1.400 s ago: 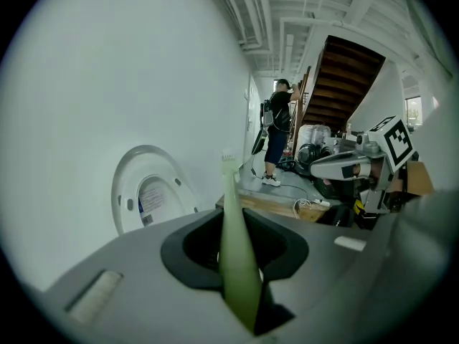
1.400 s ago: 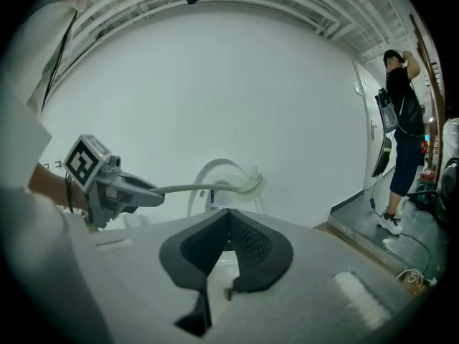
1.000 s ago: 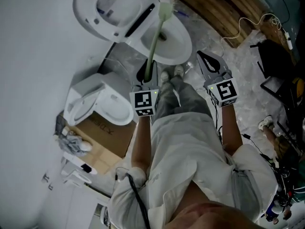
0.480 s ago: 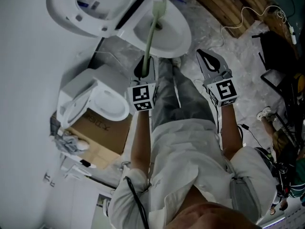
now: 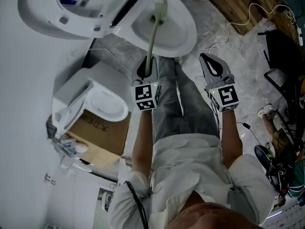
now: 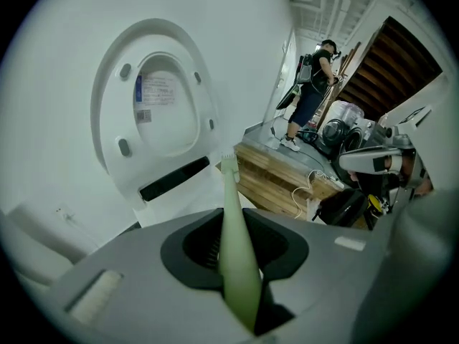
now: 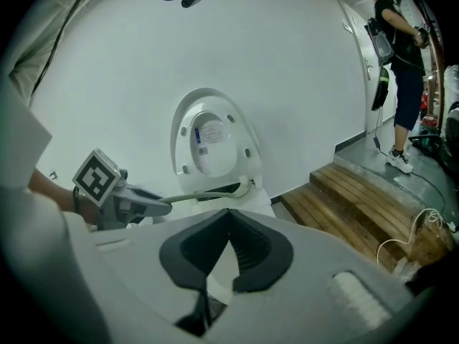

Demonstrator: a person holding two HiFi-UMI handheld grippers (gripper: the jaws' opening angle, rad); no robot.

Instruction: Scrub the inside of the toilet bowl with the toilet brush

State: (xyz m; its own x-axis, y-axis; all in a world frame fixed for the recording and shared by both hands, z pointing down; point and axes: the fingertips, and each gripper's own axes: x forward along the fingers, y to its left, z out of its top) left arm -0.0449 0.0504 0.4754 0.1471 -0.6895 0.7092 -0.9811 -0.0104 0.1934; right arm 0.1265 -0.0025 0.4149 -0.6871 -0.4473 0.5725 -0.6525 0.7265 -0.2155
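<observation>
Partly hidden between fingers: toilet brush.

From above the person, the head view looks steeply down on the left hand-held gripper and the right hand-held gripper, with the toilet bowl beyond. The left gripper view looks along the toilet brush toward the raised toilet lid, near. The right gripper view faces that lid from farther back, catching the left hand-held gripper. All three show the toilet lid.
</observation>
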